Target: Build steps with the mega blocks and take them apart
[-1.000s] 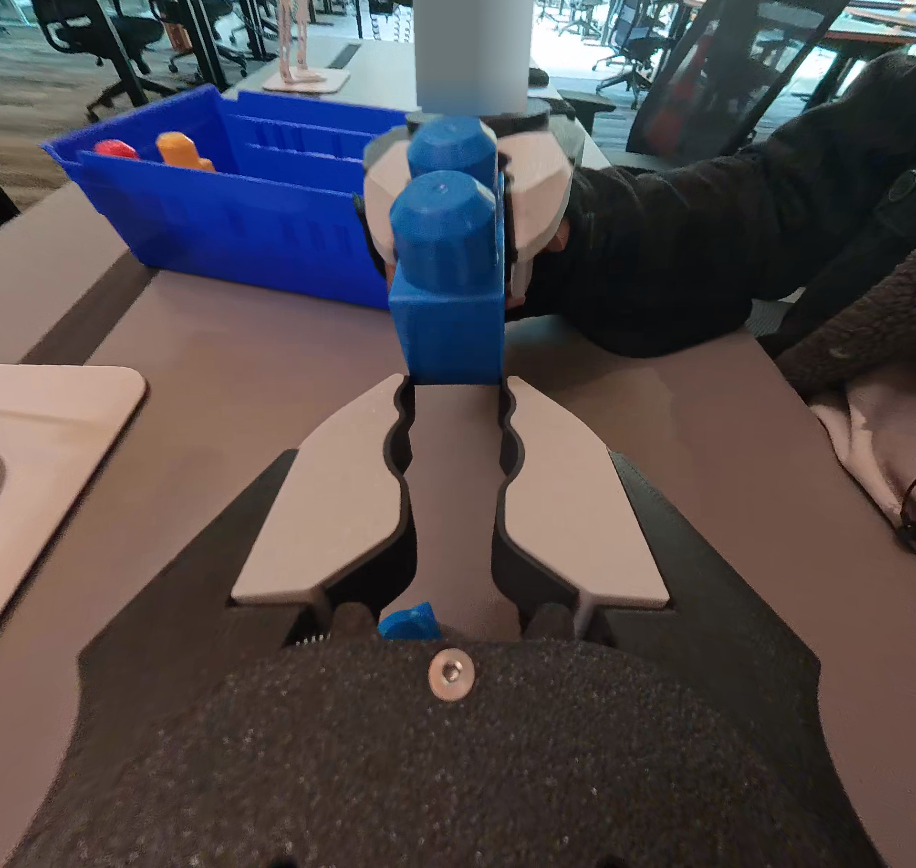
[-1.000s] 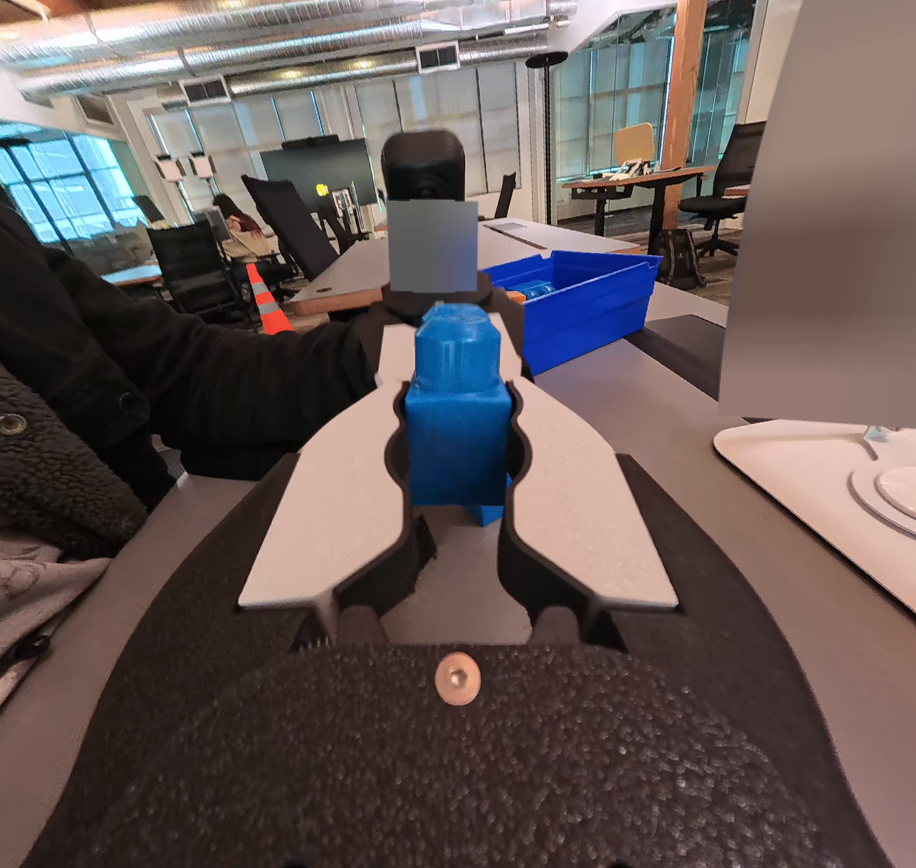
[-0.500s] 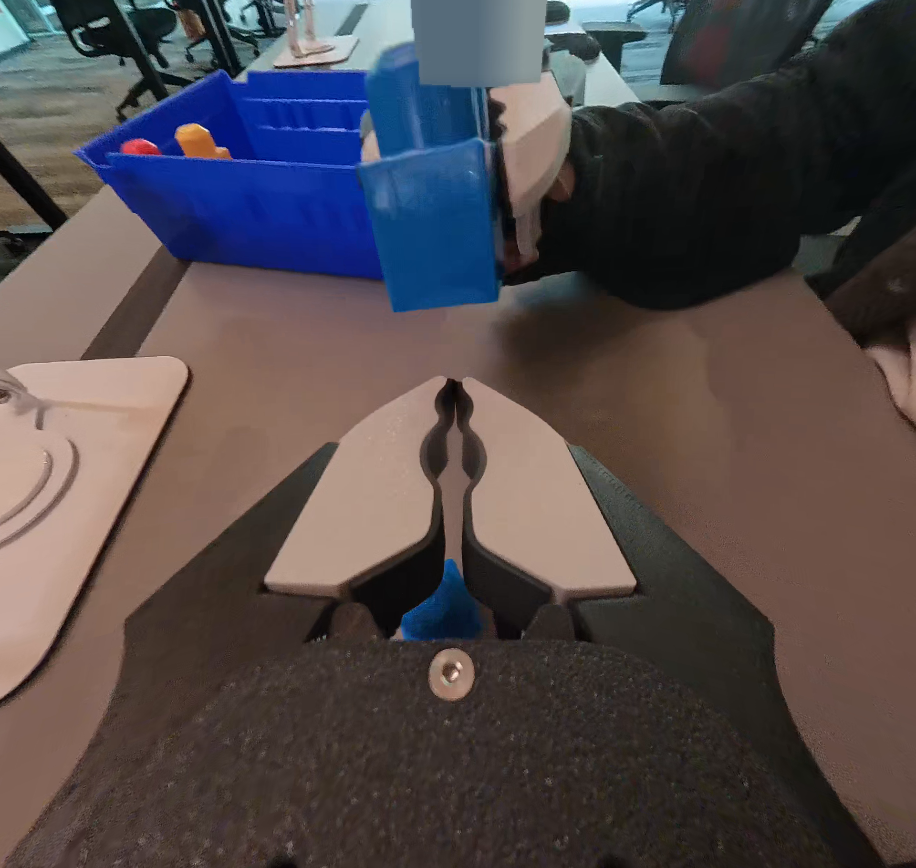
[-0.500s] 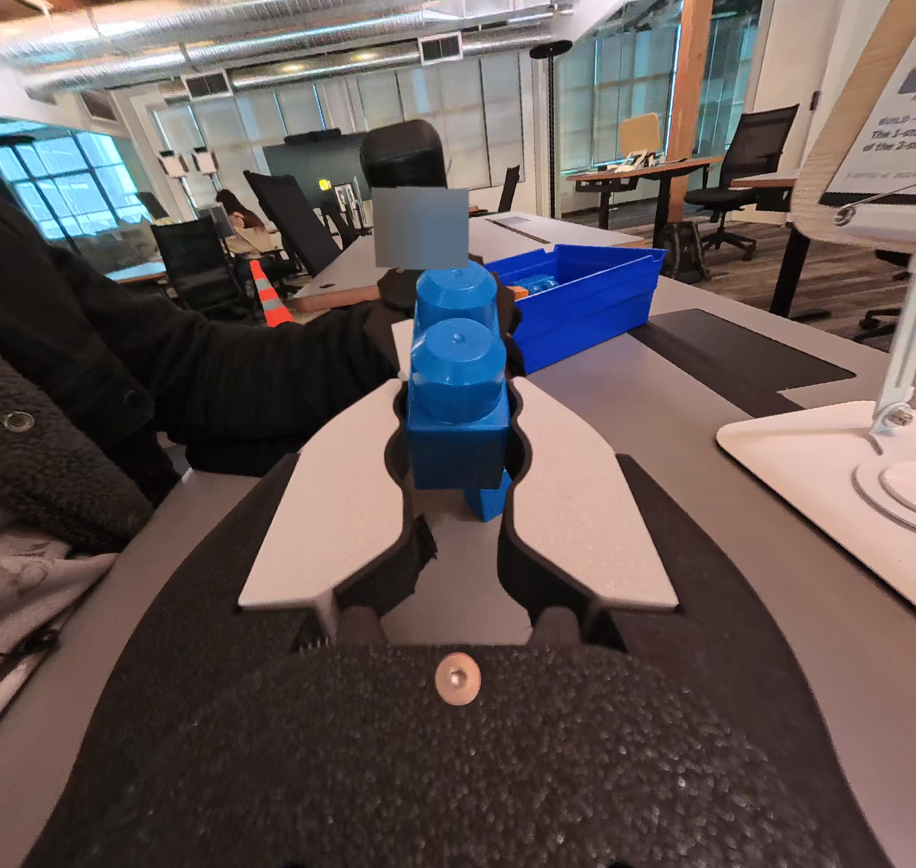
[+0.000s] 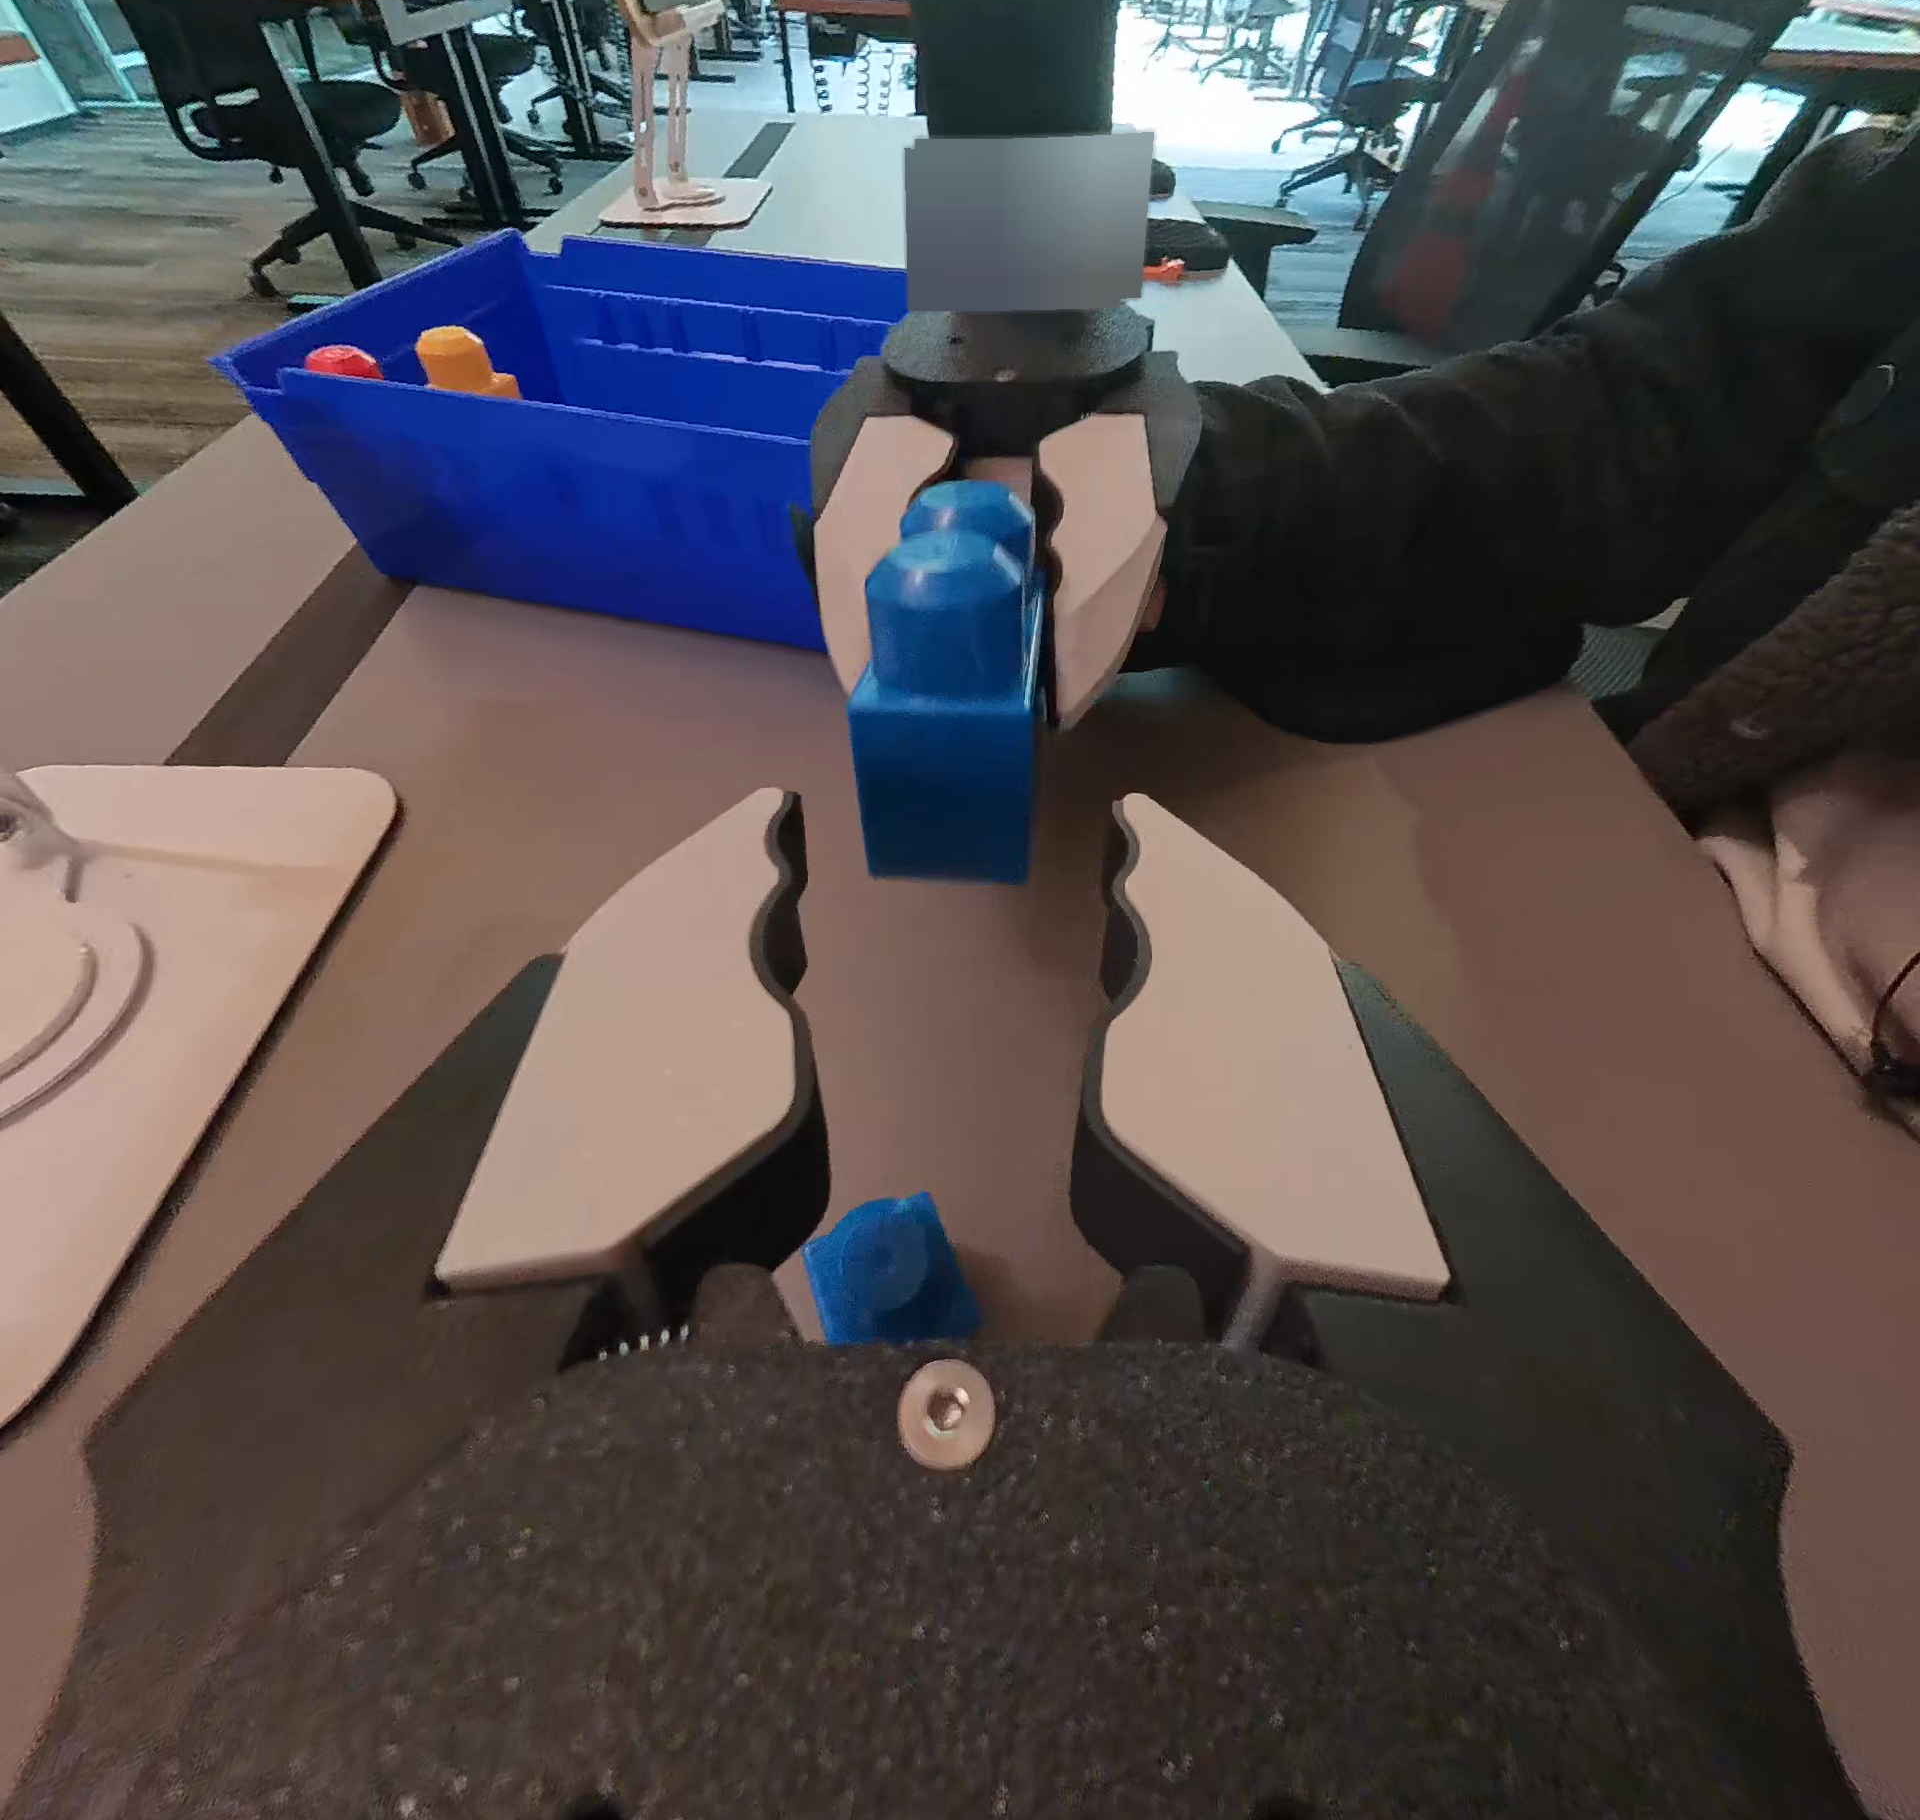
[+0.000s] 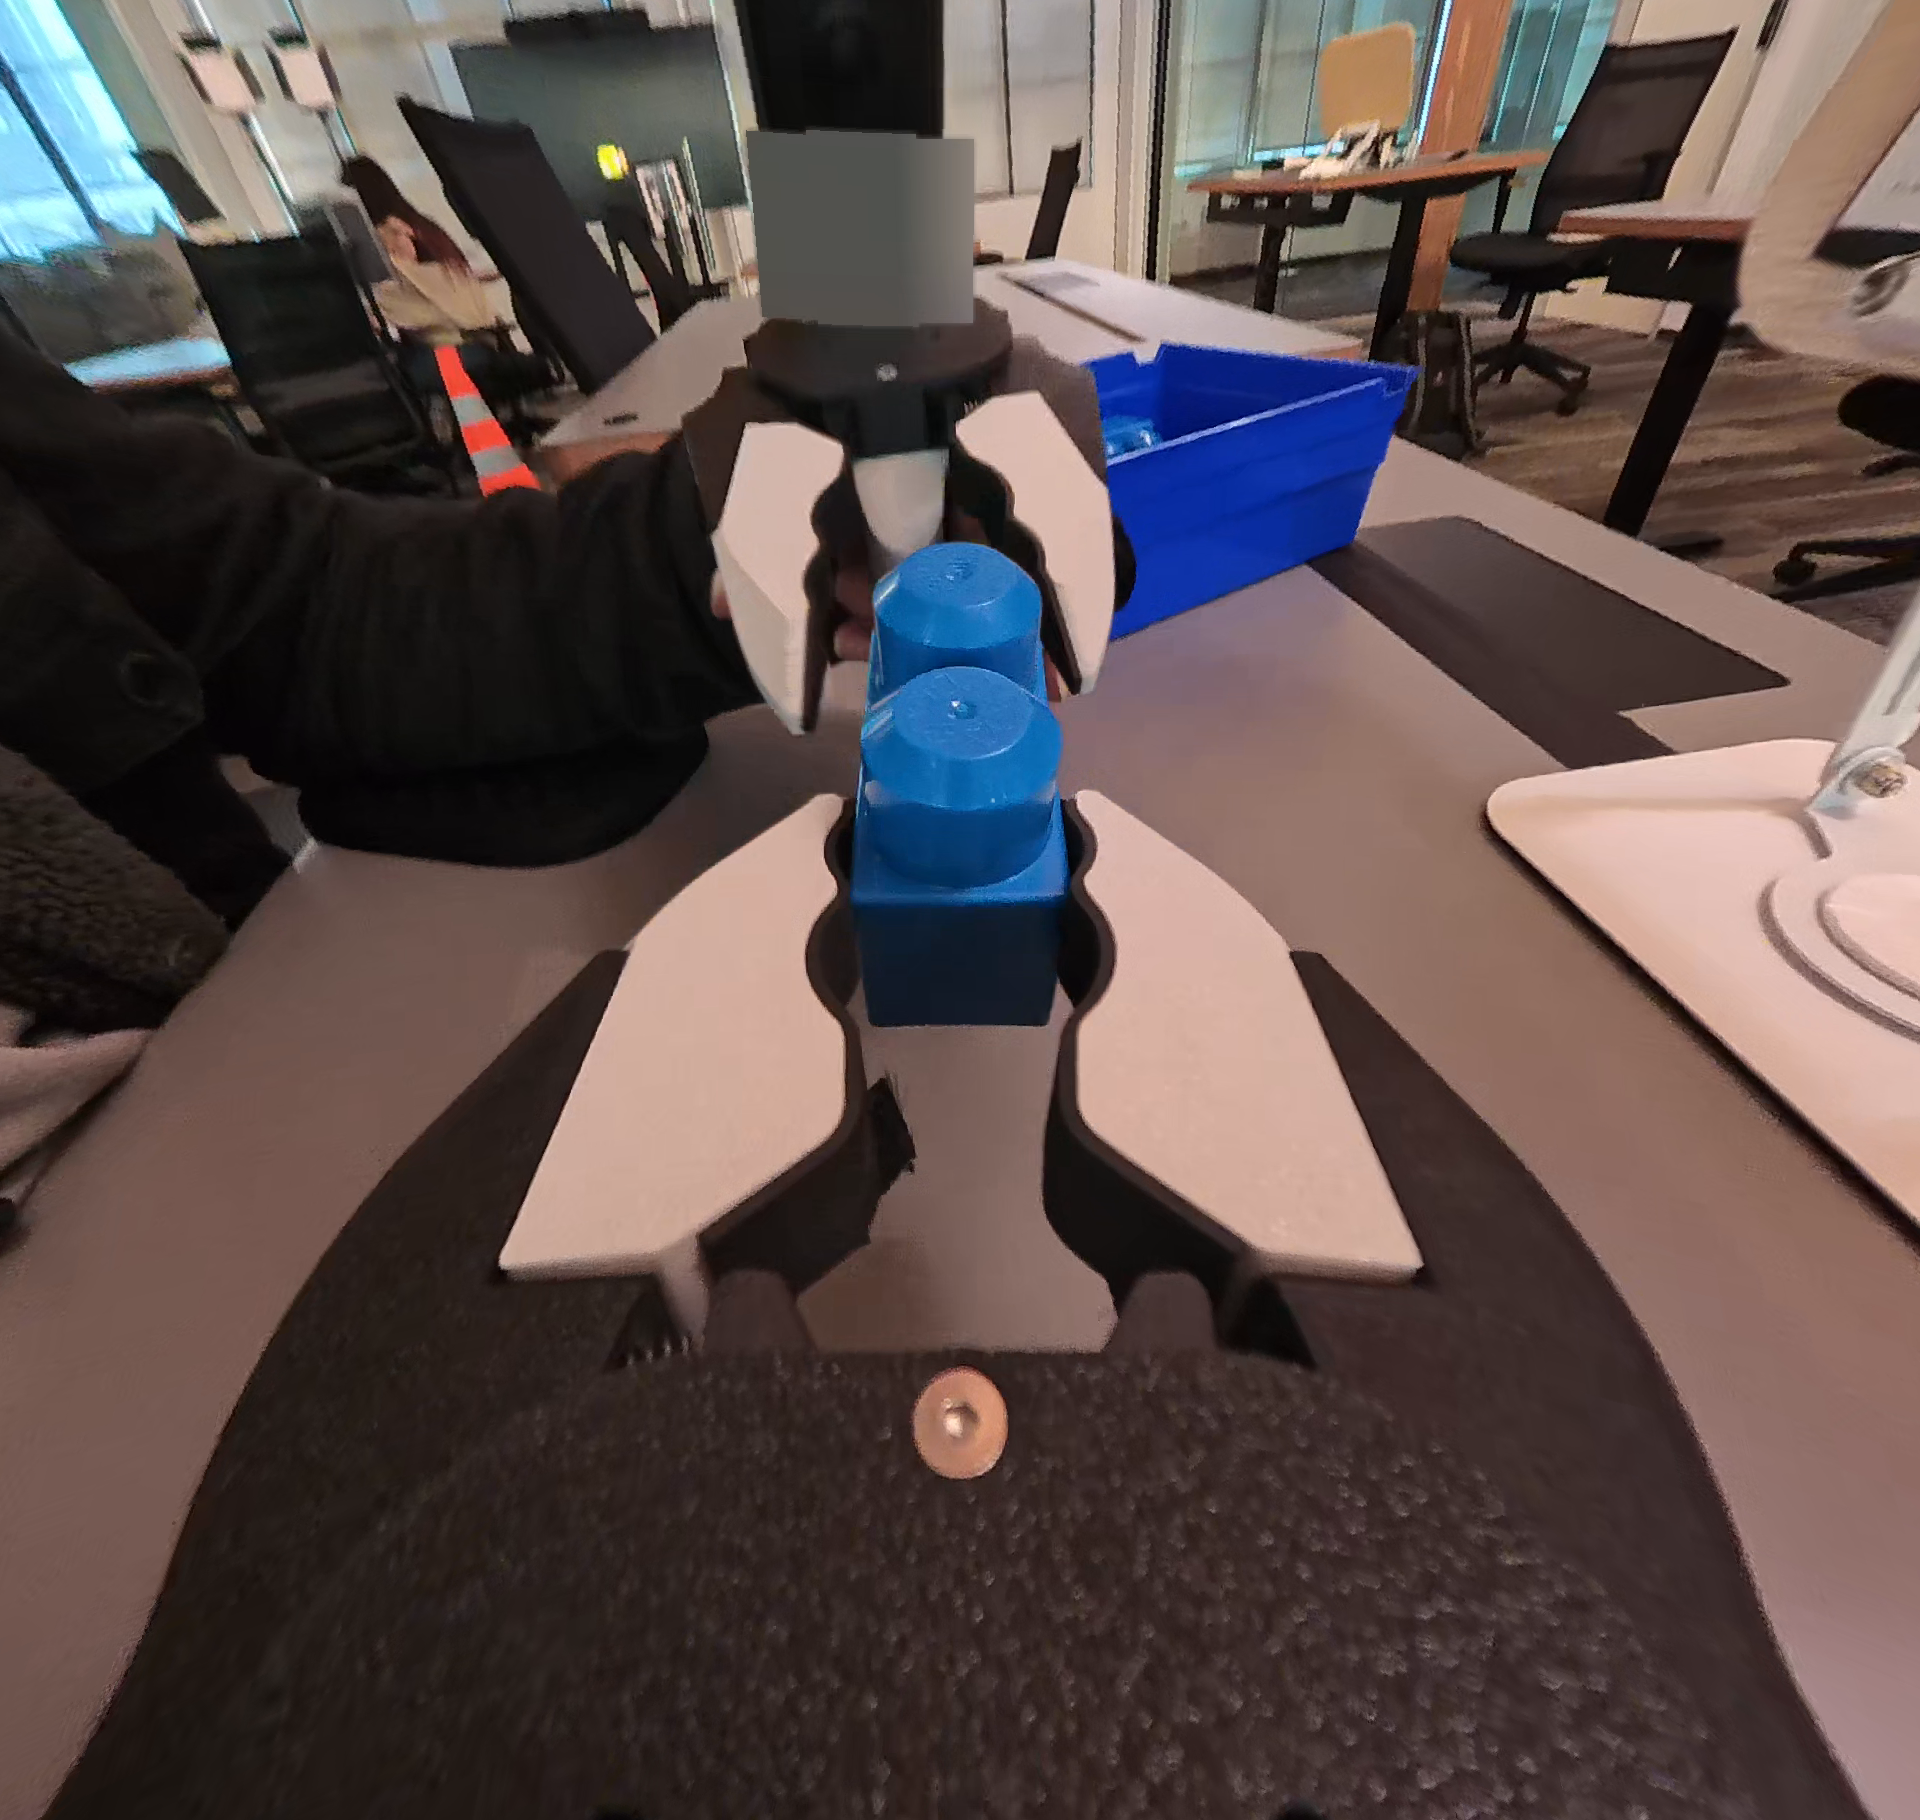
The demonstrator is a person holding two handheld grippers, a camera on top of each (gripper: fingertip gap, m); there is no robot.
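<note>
My right gripper (image 6: 956, 812) is shut on a blue two-stud mega block (image 6: 956, 897) and holds it level, close over the grey table (image 6: 1299, 731). In the left wrist view the same block (image 5: 943, 783) sticks out of the right gripper (image 5: 951, 710) toward me. My left gripper (image 5: 956, 806) is open wide and empty, its fingertips on either side of the block's near end without touching it. It faces me in the right wrist view (image 6: 935, 700). A small blue block (image 5: 888, 1271) lies on the table between my left finger bases.
A blue bin (image 5: 582, 503) stands at the back left with a red block (image 5: 343, 362) and an orange block (image 5: 452, 357) in it; it also shows in the right wrist view (image 6: 1247, 482). A white stand base (image 5: 156, 939) lies left. A black sleeve (image 5: 1455, 544) rests on the right. The tips of both grippers are at nearly the same place.
The left gripper, shut half a second ago, has opened wide. The right gripper has brought the tilted, raised two-stud block back down level. The small block stays under the left gripper.
</note>
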